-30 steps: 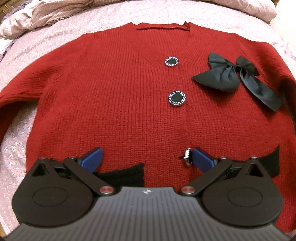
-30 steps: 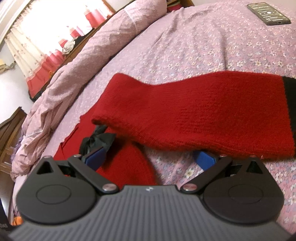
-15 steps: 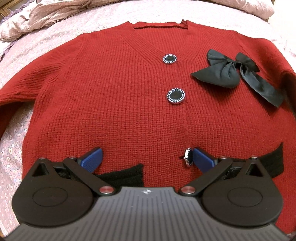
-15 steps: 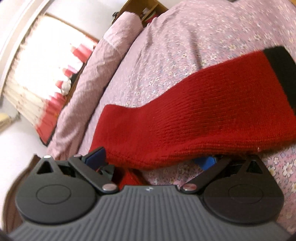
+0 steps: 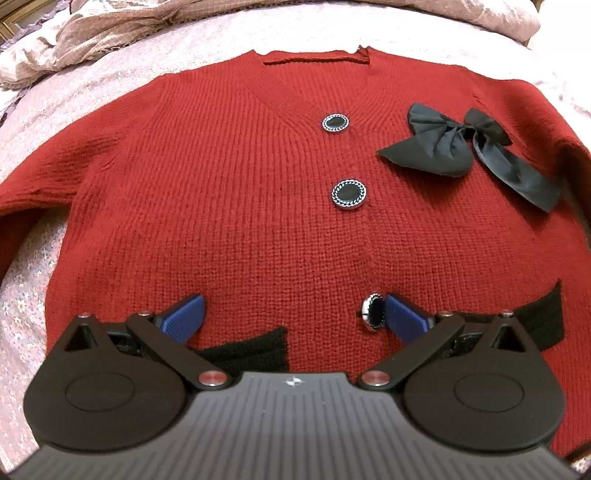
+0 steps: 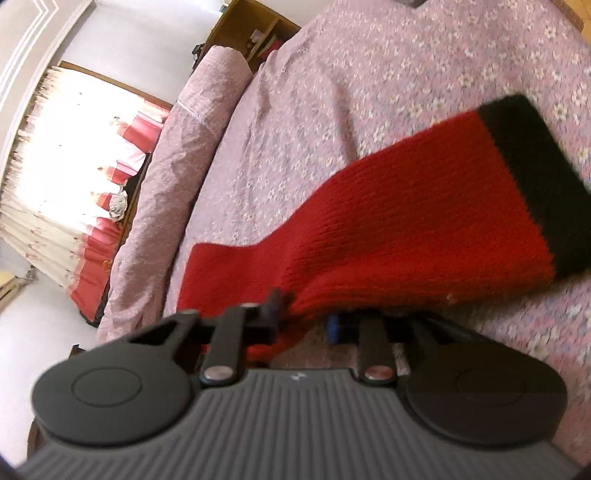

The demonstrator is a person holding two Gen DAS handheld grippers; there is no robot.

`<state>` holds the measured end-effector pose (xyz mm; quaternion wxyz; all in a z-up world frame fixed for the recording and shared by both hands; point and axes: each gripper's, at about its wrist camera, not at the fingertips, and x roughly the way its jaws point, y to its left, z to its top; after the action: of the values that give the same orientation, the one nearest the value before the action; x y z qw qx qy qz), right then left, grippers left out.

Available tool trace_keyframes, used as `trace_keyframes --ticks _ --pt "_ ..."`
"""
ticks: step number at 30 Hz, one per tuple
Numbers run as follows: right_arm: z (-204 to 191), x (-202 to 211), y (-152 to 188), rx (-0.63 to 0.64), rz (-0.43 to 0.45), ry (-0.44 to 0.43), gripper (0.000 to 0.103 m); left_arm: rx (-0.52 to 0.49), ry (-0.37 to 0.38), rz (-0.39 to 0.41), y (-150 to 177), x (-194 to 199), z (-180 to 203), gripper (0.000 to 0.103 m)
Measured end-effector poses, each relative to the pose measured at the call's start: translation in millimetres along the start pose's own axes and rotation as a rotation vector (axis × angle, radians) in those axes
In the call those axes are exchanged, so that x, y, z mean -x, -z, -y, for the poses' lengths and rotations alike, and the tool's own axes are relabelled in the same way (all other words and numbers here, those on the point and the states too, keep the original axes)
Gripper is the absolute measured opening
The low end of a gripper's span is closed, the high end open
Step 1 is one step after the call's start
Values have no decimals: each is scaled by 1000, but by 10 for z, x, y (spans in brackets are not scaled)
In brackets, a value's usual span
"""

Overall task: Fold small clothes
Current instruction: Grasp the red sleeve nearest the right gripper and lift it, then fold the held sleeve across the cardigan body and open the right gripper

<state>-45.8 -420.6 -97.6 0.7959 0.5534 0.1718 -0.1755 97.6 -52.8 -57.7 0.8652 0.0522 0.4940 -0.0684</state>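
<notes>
A red knit cardigan point(image 5: 240, 177) lies flat on the bed, front up, with black buttons point(image 5: 349, 194), a black bow point(image 5: 458, 147) and black pocket trims point(image 5: 251, 354). My left gripper point(image 5: 291, 314) is open and empty, low over the hem; its right finger touches the lowest button point(image 5: 373, 314). In the right wrist view my right gripper point(image 6: 306, 317) is shut on the cardigan's red sleeve point(image 6: 406, 236). The sleeve is lifted, and its black cuff point(image 6: 532, 177) hangs to the right.
The bed has a pink floral sheet point(image 6: 369, 92). A rumpled pink quilt lies along the far edge point(image 5: 129, 29) and also shows in the right wrist view point(image 6: 173, 155). A curtained window point(image 6: 74, 166) and a wooden shelf point(image 6: 251, 33) stand beyond the bed.
My right gripper has closed on the sleeve's edge, lifted it and tilted. The left gripper has crept slightly forward over the cardigan's hem.
</notes>
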Motion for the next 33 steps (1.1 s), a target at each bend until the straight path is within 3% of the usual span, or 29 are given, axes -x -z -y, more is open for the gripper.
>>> trace_keyframes --ticks 2,9,18,26,33 --pt "-61 31 -32 51 17 -12 16 2 8 1 -13 23 -10 103" --pt "-577 130 -137 287 99 -96 14 -8 14 40 -47 162 -78 103" --pt "-1322 77 -9 491 82 -276 14 8 -32 101 -84 357 -309 103" --pt "-2063 -171 530 704 -23 -383 14 66 -86 142 -96 455 -669 103" --pt "-2392 -599 1279 925 -156 -373 14 134 -128 140 -59 438 -1011 103"
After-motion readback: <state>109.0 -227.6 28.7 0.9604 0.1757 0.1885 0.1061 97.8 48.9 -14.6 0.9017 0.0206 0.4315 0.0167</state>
